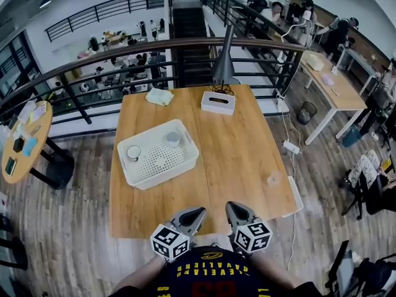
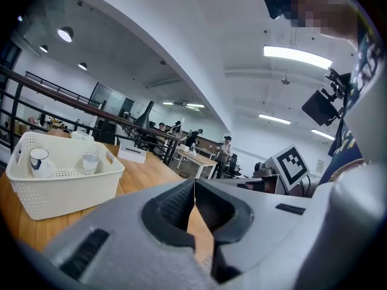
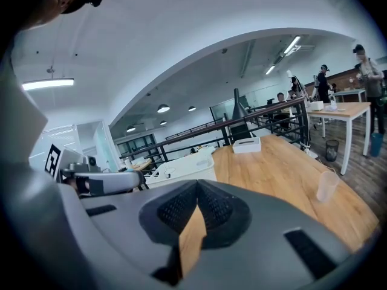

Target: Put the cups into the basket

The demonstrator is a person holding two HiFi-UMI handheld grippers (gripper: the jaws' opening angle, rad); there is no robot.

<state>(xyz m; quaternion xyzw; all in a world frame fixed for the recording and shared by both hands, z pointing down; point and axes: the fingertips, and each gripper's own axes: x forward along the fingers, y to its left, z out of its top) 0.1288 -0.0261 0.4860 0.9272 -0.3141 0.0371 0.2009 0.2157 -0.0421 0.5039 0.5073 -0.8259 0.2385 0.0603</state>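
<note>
Head view gets asked about first: what's shown of the room and the surface?

Reply: quite a lot, tbh. An open mezzanine office is seen, floored in grey-brown wood planks (image 1: 68, 228) and fenced by a black metal railing (image 1: 124, 51), with a lower level visible beyond it. A rectangular table (image 1: 247, 159) with a smooth, light wood-grain top is set against that railing. Other desks and seated people are spotted off to the right, and a round wooden table (image 1: 25, 144) to the left.

Follow-up: and the stuff on it, materials-wise?

Reply: biggest first. A white plastic basket (image 1: 162, 177), rectangular with rounded corners and a perforated floor, is placed left of centre. A white tissue box (image 1: 218, 102) with a slot is parked at the far edge, just beside a dark cone-shaped lamp (image 1: 224, 60). A pale greenish folded sheet (image 1: 159, 96) is left near the far left corner.

Two cups are found inside the basket: a white mug (image 1: 133, 153) at its left side and a greyish cup (image 1: 172, 138) at its far side. A clear plastic cup (image 1: 274, 179) is stood upright on the bare wood near the table's right edge, well apart from the basket. The left gripper (image 1: 199, 211) and right gripper (image 1: 232, 206), grey with ribbed black pads, are held at the near edge. Each one's jaws are pressed together on nothing.
</note>
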